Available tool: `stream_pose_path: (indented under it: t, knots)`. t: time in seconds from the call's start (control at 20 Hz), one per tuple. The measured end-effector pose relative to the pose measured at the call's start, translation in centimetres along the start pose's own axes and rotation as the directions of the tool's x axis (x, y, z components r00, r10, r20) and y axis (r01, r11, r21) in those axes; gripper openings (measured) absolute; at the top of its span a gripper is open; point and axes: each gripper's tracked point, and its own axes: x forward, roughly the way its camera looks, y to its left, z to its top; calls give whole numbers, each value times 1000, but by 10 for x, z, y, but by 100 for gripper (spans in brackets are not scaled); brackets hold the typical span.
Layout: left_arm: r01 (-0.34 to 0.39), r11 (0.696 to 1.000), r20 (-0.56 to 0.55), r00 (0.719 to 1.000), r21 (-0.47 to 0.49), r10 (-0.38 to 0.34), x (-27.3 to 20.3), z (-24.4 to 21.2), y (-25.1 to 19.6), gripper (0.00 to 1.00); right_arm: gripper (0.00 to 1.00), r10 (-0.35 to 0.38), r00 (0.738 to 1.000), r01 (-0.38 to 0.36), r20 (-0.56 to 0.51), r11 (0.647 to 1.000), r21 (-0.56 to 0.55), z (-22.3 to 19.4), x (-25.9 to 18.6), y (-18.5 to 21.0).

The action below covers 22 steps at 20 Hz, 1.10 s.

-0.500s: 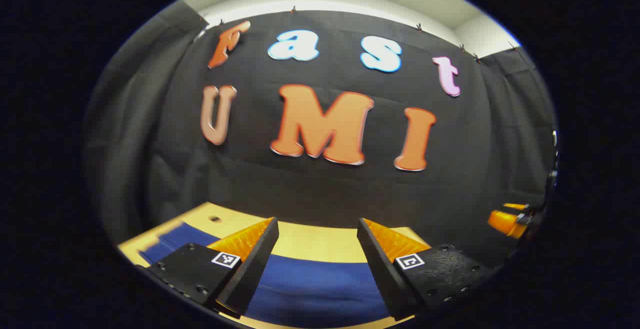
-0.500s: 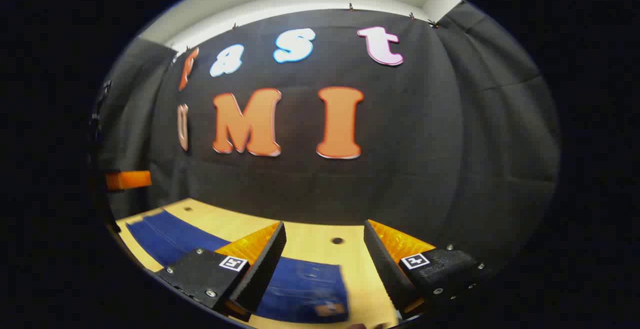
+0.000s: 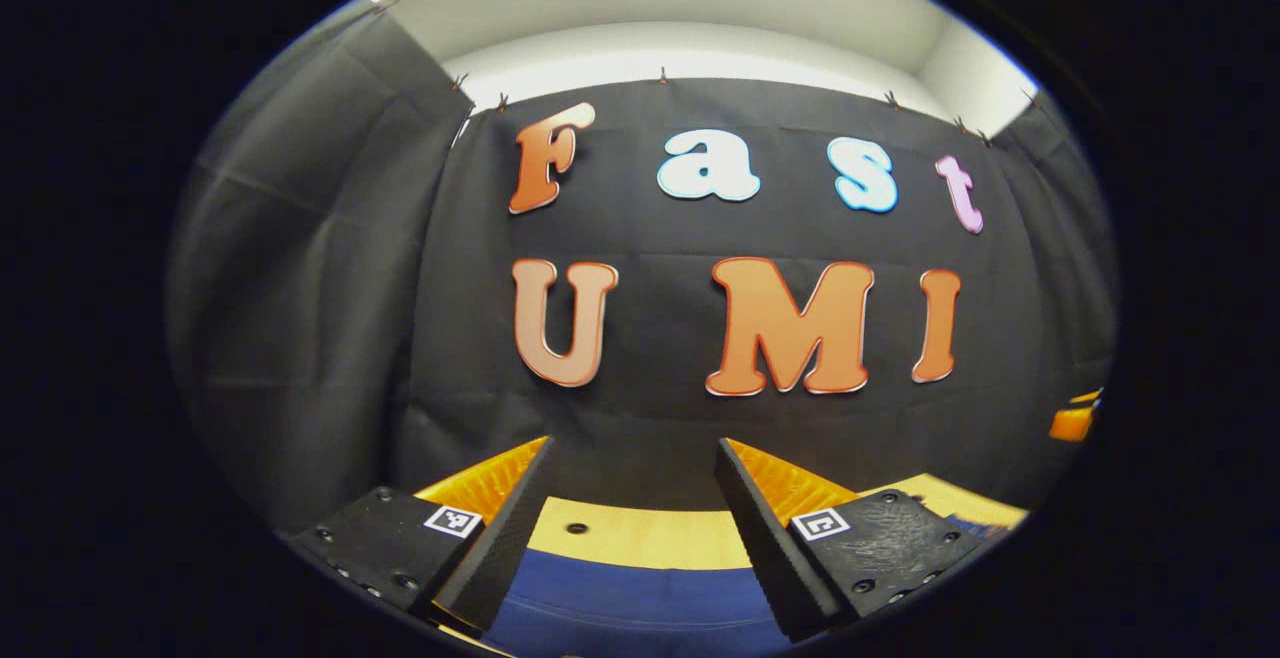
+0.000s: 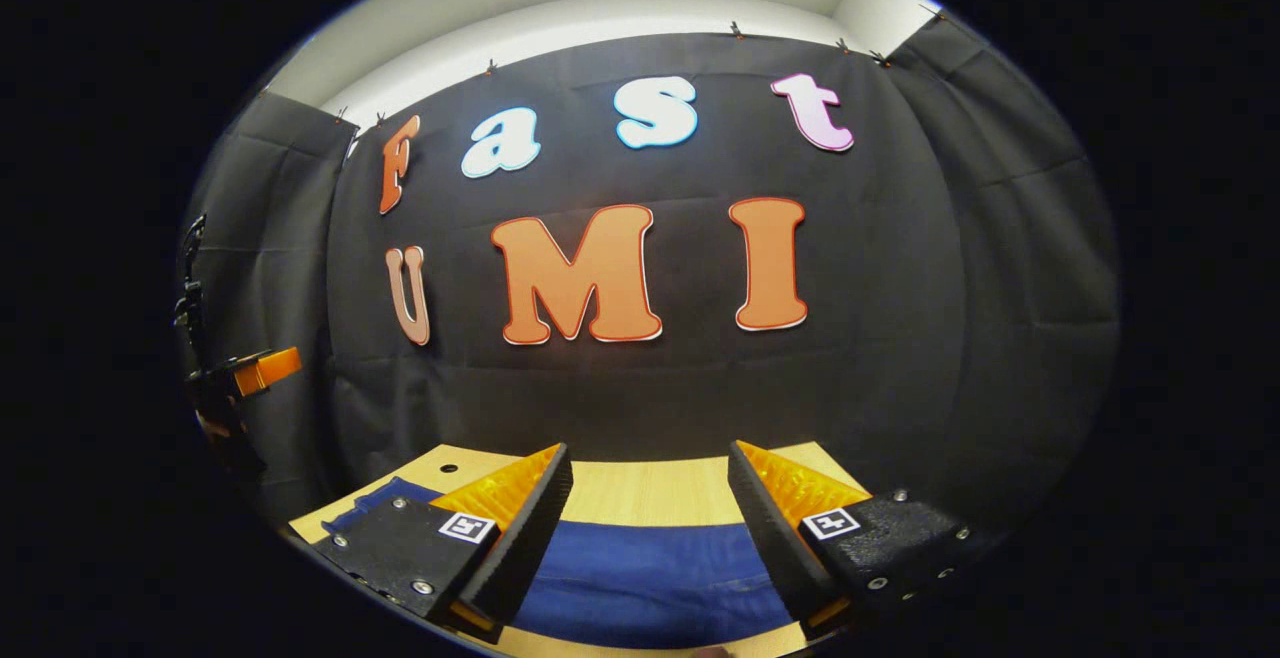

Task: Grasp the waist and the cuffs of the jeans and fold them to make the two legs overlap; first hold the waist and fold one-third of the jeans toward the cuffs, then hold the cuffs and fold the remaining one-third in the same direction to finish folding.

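Grippers left and right hover level above the jeans on the counter, fingers spread wide, holding nothing.

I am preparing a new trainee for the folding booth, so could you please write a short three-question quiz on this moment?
1. True or false: the left gripper is shut on the jeans.
2. The jeans lie on: A) a wooden table; B) a metal tray; C) the floor.
3. Fill in: in the right gripper view, the fingers of the right gripper stand ____, with jeans showing between them.

Key: 1. False, its fingers stand apart above the denim. 2. A, the wooden table. 3. Open.
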Motion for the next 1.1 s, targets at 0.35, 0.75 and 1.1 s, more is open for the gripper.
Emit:
stream_pose_path:
  t: [0.35, 0.75, 1.1]
  knots:
    - [-27, 971, -28, 999, -236, 21, -10, -12, 22, 97, 96, 66, 997, -67, -43, 997, -43, -6, 29, 11]
    - [-84, 996, -100, 992, -35, 80, -40, -51, 30, 94, 96, 117, 987, -118, -110, 993, -3, -41, 45, 10]
    - [-75, 919, -133, 982, 387, 136, -47, -81, 67, 100, 95, 90, 980, -95, -175, 995, -20, -67, 44, 15]
